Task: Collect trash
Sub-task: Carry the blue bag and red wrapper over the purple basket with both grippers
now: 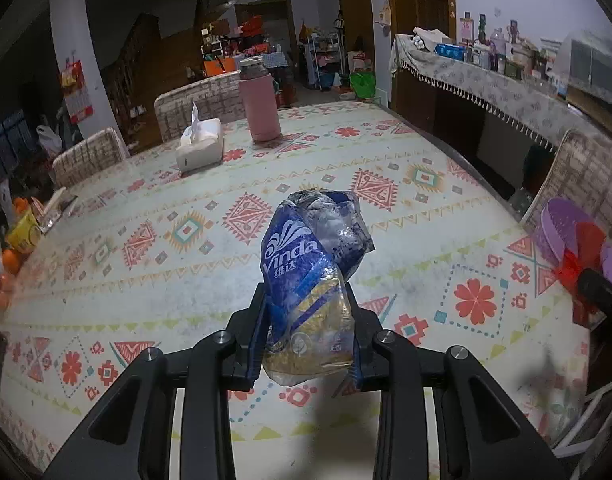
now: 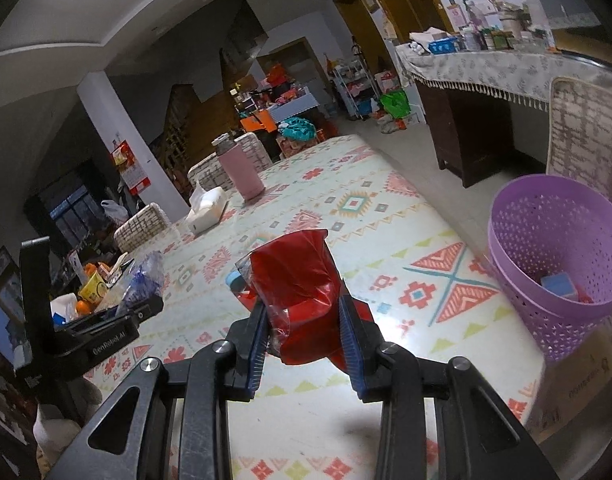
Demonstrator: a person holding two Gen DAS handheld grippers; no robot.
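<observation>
My left gripper (image 1: 306, 312) is shut on a crumpled blue and gold Vinda tissue wrapper (image 1: 309, 272), held above the patterned table. My right gripper (image 2: 302, 312) is shut on a crumpled red plastic wrapper (image 2: 298, 284), also above the table. A purple perforated trash basket (image 2: 553, 256) stands at the table's right edge, to the right of my right gripper, with a blue item and a red scrap inside. It shows in the left wrist view (image 1: 561, 228) behind the red wrapper (image 1: 577, 256). The left gripper (image 2: 118, 312) with its wrapper shows at the left of the right wrist view.
A pink thermos (image 1: 260, 104) and a white tissue box (image 1: 200, 146) stand at the table's far side. Oranges and snack packs (image 1: 18, 240) crowd the left edge. Chairs (image 1: 86, 156) ring the table (image 1: 186, 280). A cluttered sideboard (image 1: 505, 76) runs along the right wall.
</observation>
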